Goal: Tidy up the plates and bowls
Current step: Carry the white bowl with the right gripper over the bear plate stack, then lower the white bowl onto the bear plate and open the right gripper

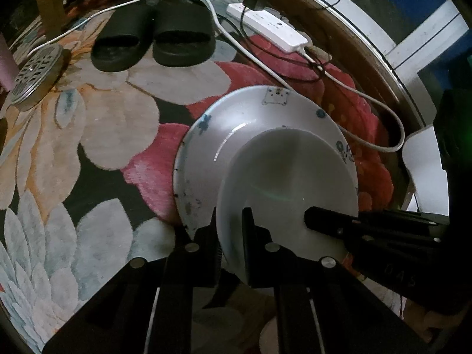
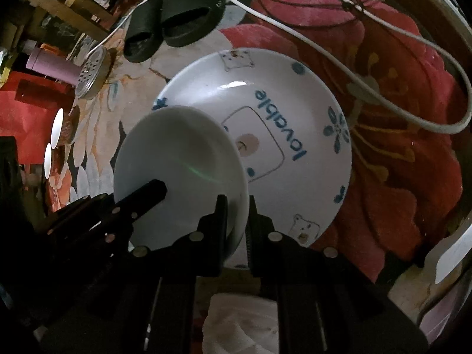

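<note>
The left gripper [image 1: 230,224] is clamped on the white bowl's [image 1: 283,183] left rim; the right gripper [image 2: 237,215] is clamped on its opposite rim. This two-sided hold probably keeps the bowl level over the printed plate [image 2: 295,118] on the floral carpet [image 1: 103,112], for stacking.

The left claw [image 1: 231,224] pinches the near rim of a small bowl [image 1: 289,183], and the right claw [image 2: 237,215] grips the same bowl's rim on its opposite side. Beyond both claws, under the bowl, a large plate [image 2: 295,124] lies on the rug [image 1: 103,124]. Farther ahead sit two slippers [image 1: 153,38]; left of them a round metal strainer [image 1: 35,73], right of them a power strip [image 1: 268,26] trailing a cable [image 1: 368,100].
</note>
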The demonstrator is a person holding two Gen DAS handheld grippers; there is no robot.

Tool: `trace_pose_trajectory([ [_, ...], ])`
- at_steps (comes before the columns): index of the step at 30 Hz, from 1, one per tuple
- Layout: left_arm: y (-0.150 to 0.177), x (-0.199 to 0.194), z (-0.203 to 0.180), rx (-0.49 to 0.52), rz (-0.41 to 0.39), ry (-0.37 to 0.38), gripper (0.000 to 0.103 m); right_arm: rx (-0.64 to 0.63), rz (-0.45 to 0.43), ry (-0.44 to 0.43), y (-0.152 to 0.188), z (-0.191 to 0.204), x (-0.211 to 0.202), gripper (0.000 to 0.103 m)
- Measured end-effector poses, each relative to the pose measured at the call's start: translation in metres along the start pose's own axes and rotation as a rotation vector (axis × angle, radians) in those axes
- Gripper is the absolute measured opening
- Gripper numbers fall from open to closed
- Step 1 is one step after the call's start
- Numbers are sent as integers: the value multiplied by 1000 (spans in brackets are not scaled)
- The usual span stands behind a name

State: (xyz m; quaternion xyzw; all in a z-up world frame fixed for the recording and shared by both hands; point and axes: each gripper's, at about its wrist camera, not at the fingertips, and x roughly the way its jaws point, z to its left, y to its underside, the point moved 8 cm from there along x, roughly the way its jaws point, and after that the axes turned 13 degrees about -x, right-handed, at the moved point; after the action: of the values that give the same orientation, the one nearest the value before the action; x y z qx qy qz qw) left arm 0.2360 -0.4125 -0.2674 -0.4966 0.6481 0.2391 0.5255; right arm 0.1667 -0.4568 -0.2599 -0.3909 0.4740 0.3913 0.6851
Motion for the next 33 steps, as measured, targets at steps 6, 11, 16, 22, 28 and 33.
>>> trace_pose_trajectory([
  [6,4,10,-6,16,18,-3,10,23,19,1,6,-12,3,12],
  [11,6,16,-8,25,32,-10,10,35,37,-4,9,-18,8,12],
  [16,8,19,-9,25,36,-14,10,47,51,-8,13,-20,12,12],
  [22,9,22,-9,24,45,-16,10,44,57,-10,13,-20,13,12],
  [28,9,21,-7,7,55,-1,13,50,60,-24,12,-19,13,14],
  [33,6,12,-7,14,33,11,24,60,64,-25,13,-18,12,14],
])
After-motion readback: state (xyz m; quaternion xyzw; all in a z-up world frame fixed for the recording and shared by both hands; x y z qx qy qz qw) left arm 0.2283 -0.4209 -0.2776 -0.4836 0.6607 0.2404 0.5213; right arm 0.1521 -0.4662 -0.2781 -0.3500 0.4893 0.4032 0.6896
